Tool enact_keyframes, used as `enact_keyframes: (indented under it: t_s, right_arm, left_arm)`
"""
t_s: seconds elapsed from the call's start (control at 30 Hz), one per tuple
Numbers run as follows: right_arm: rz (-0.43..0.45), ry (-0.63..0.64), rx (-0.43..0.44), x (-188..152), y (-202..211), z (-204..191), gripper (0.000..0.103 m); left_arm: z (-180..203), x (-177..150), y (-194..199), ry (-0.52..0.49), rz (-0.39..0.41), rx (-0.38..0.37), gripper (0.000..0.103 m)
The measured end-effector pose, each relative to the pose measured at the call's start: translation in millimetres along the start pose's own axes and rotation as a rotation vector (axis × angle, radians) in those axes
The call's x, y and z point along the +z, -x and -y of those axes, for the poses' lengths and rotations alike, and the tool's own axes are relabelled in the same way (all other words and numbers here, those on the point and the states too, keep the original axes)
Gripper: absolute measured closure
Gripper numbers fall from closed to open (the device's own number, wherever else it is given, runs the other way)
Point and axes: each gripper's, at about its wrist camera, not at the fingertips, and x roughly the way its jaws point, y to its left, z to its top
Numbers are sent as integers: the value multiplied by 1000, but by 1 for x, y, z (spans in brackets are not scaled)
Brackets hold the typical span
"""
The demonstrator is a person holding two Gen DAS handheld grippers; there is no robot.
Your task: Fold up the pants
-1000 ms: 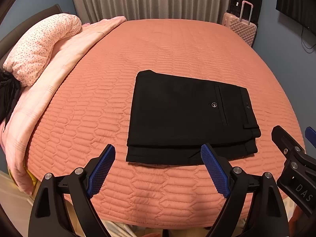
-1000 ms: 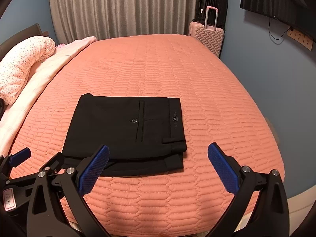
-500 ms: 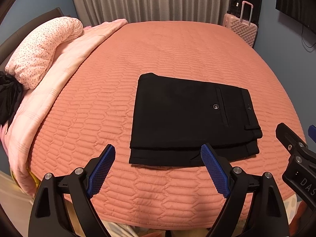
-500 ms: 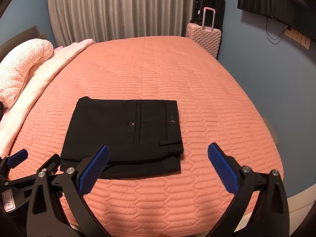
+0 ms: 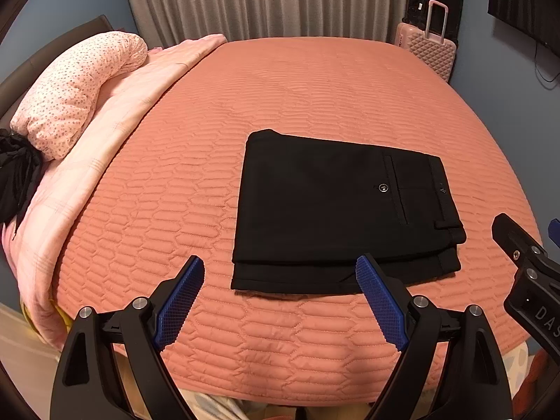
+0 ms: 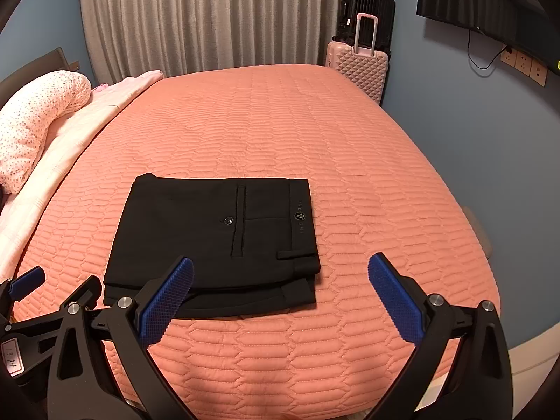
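From the left wrist, the left hand-held gripper [image 5: 280, 292] stands spread wide and grasps nothing, poised above the near edge of the bed [image 5: 315, 87]. The folded black pants [image 5: 336, 210] lie flat on the coral quilt just beyond its blue pads.

From the right wrist, the right hand-held gripper [image 6: 280, 294] is likewise released and empty; the pants [image 6: 217, 241] lie ahead to its left.

You're in a home bedroom. A bed [image 6: 350, 161] with a quilted salmon cover fills most of what you see; a dotted pillow [image 5: 77, 91] and a pink blanket [image 5: 115, 129] lie at its left. Grey curtains [image 6: 210, 17] hang behind. A pink suitcase [image 6: 357, 66] and a black one [image 6: 367, 3] stand in the corner. Blue walls, wall sockets [image 6: 523, 64], dark screen [image 6: 490, 3].
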Motion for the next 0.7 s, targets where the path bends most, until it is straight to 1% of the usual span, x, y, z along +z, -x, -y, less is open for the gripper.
enact_keyframes:
  t_s: [0.03, 0.17, 0.37, 0.7]
  right_arm:
    - [1, 0, -1, 0, 0, 0, 5]
    - [1, -1, 1, 0, 0, 0, 5]
    - [0, -3, 2, 0, 1, 0, 5]
    - [-2, -7, 1, 0, 1, 1, 5]
  left_arm:
    - [0, 0, 0, -1, 2, -7, 17]
    - [0, 0, 1, 0, 6, 7, 17]
    - [0, 0, 3, 1, 11, 5, 17]
    - [1, 0, 4, -5, 12, -6, 17]
